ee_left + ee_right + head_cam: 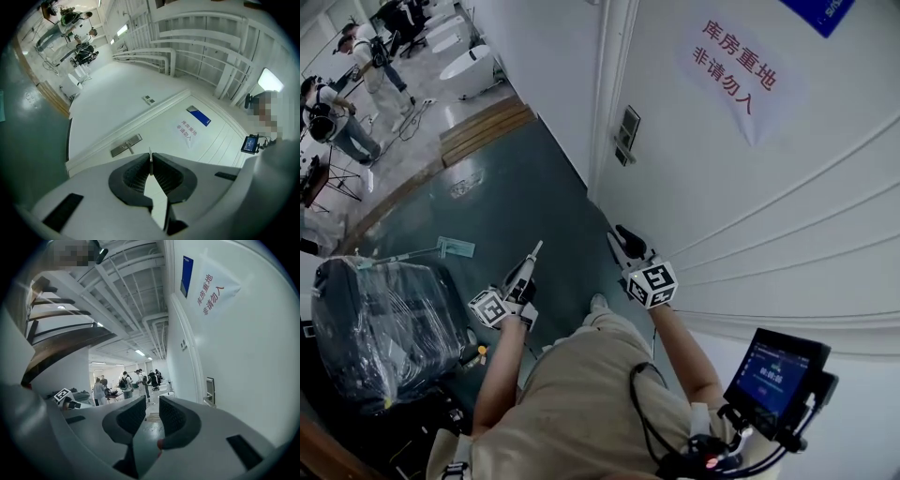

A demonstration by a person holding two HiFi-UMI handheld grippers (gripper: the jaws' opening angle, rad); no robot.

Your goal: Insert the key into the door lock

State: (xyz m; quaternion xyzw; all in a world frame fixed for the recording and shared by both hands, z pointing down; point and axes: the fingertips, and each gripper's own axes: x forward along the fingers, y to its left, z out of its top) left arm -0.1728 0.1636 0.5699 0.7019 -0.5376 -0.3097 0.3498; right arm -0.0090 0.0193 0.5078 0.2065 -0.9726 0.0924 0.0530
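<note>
Well, the person stands close to the white door (750, 206), a gripper in each hand. The left gripper (528, 265) has its jaws pressed together on the key (150, 161). The thin metal blade stands upright between the dark ribbed pads and pokes out just past their tips. From the head view the key (536, 249) shows as a pale sliver at the front of that gripper, out over the grey-green floor and not touching the door.

The door lock (626, 134), a metal plate with a lever handle, sits on the door's edge, farther along it than both grippers and well apart from the key. Looking along the left gripper (150, 157), the door lock (126, 146) lies a little to the left of the key's tip and beyond it, with bare door between them.

The right gripper (623, 239) hangs nearer the door than the left one. Its jaws stand a narrow gap apart with nothing between them, as the right gripper (151, 404) view shows. There the door lock (210, 391) is off to the right of the jaws, on the door face.

A paper sign (733, 70) with red characters is stuck on the door beyond the lock
</note>
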